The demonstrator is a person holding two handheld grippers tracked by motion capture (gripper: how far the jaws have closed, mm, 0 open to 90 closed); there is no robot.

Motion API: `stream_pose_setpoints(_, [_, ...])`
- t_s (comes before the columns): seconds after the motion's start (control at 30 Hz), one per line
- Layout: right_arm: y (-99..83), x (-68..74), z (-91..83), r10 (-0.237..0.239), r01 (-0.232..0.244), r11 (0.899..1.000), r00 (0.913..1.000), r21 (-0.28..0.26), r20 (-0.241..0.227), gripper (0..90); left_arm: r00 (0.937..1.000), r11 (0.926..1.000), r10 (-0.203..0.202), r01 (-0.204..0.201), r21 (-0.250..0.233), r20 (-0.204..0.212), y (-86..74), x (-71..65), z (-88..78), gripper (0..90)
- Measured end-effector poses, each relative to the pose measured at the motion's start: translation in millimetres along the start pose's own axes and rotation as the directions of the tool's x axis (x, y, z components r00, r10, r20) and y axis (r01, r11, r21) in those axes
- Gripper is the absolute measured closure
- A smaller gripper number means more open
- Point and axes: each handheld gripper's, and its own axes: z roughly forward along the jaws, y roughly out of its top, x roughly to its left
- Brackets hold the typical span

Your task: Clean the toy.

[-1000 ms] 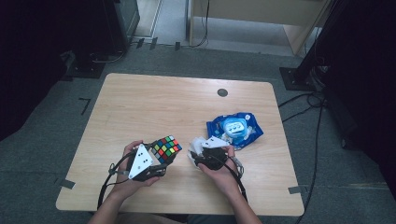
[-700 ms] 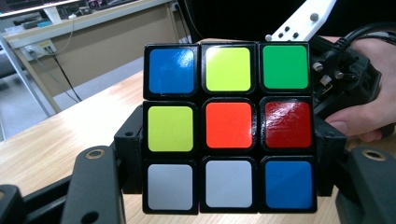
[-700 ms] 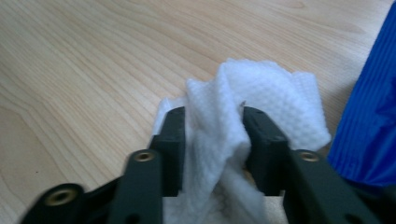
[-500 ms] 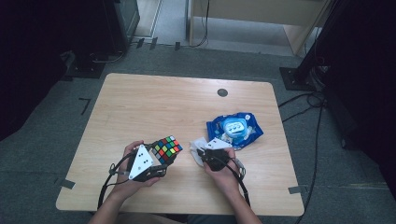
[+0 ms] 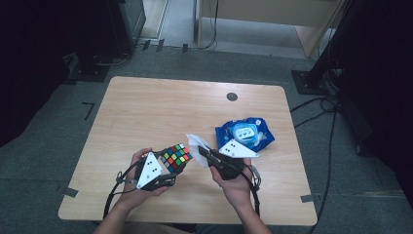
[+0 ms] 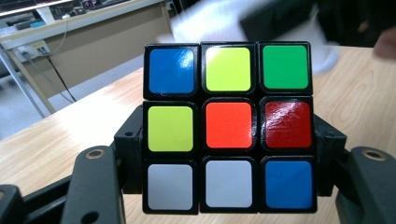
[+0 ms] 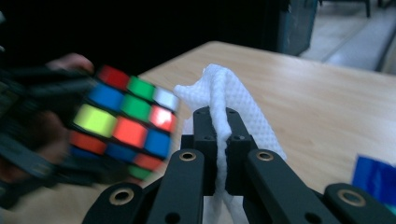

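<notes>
Since a second ago my right gripper (image 5: 203,152) has closed its jaws on the white wipe (image 7: 224,100) and lifted it off the blue packet (image 5: 246,134) toward the puzzle cube (image 6: 228,127). My left gripper (image 5: 168,168) is clamped on that cube, just above the table (image 5: 146,107).

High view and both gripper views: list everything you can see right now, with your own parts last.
puzzle cube: one, multicoloured, clamped in the left gripper above the table's near edge
wipe: one, white, pinched in the right gripper beside the cube
wipe packet: one, blue, on the table right of centre
table: one, light wood
grommet: one, dark, far side of the table
left gripper: one, black, shut on the cube
right gripper: one, black, shut on the wipe
</notes>
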Motion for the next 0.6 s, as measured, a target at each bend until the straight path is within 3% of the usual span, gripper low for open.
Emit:
stream_pose_setpoints(0.23, [14.8,26.9,-9.3,-0.024,0.017,0.998,0.9947,-0.063,-0.100,88.0,0.9997,0.9999,0.013,-0.013,0.005,0.020,0.1,-8.4,4.5,33.9])
stream_pose_setpoints(0.4, [14.0,34.8,-6.3,-0.035,0.026,0.997,0.9913,-0.068,-0.127,87.9,0.9988,0.9996,0.027,-0.027,-0.006,0.040,3.6,-16.9,5.3,33.9])
stream_pose_setpoints(0.6, [7.8,35.6,-0.6,-0.037,0.028,0.997,0.9911,-0.066,-0.128,87.9,0.9976,0.9989,0.045,-0.044,-0.019,0.054,8.7,-24.7,5.4,33.9])
